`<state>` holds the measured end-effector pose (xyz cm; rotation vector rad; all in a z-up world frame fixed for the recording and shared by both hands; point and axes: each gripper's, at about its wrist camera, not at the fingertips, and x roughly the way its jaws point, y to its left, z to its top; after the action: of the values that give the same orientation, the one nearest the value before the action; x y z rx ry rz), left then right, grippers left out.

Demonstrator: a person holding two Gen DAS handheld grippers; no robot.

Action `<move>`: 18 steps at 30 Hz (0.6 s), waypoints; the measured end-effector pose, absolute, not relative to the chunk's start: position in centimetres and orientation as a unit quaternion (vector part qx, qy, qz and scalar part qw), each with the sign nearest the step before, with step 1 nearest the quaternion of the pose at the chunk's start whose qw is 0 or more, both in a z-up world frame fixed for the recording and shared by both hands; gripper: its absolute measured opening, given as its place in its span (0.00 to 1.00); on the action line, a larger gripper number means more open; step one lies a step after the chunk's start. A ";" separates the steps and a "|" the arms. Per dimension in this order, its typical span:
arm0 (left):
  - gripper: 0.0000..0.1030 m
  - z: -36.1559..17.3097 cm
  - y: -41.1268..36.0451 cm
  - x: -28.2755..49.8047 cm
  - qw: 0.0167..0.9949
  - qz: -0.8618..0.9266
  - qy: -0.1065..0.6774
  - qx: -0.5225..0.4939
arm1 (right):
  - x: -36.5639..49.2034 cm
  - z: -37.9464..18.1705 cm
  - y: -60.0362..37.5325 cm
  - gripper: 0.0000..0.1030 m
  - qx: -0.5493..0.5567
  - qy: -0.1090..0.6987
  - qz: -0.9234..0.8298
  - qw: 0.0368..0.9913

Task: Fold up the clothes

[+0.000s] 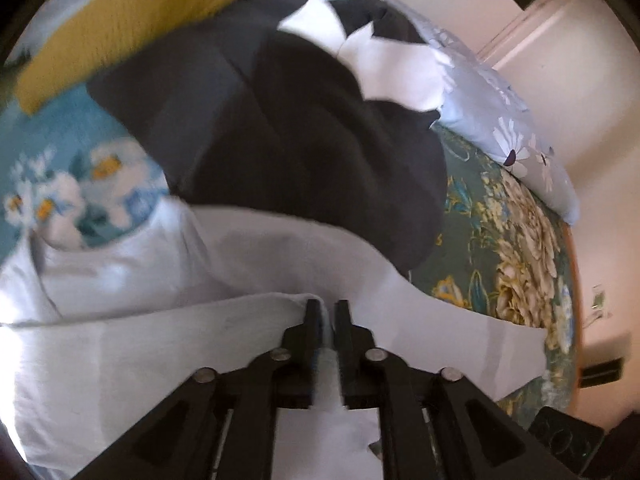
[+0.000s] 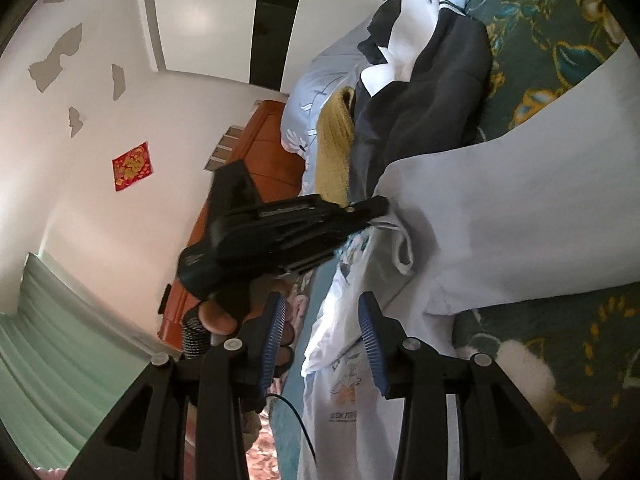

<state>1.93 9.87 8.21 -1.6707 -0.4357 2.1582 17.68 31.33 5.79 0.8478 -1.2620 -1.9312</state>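
A fold of the pale blue garment (image 1: 120,360) is pinched between the closed left tongs (image 1: 325,312), lifted over the floral bed (image 1: 512,240). The right tongs (image 2: 322,340) are held open with nothing between them, above a white printed shirt (image 2: 344,396). A dark garment (image 1: 280,140) and a yellow knit (image 1: 120,28) are piled beyond, toward the bed's pillow (image 1: 512,132) end.

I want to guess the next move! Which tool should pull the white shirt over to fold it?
Left. The left tool already pinches the white shirt, while the right tool is open, holding nothing.
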 end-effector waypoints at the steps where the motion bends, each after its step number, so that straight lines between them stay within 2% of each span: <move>1: 0.32 7.9 9.5 1.9 0.190 0.758 -0.173 -0.599 | 17.7 5.8 31.4 0.39 0.325 -0.484 -0.740 0.335; 3: 0.43 8.7 8.1 2.3 0.197 0.760 -0.203 -0.585 | 17.6 5.6 31.3 0.39 0.328 -0.484 -0.739 0.334; 9: 0.52 12.1 1.4 7.2 0.180 0.807 -0.169 -0.536 | 17.6 5.3 31.2 0.39 0.335 -0.481 -0.742 0.326; 13: 0.54 12.7 -4.4 11.1 0.146 0.834 -0.157 -0.509 | 17.5 5.2 31.0 0.39 0.338 -0.477 -0.743 0.326; 18: 0.54 8.6 -11.5 13.4 0.078 0.814 -0.221 -0.532 | 17.4 5.4 30.2 0.39 0.346 -0.459 -0.750 0.327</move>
<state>13.44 -11.50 8.56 -1.5922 -0.6631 2.4369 17.42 30.18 5.38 0.9071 -1.2031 -1.9642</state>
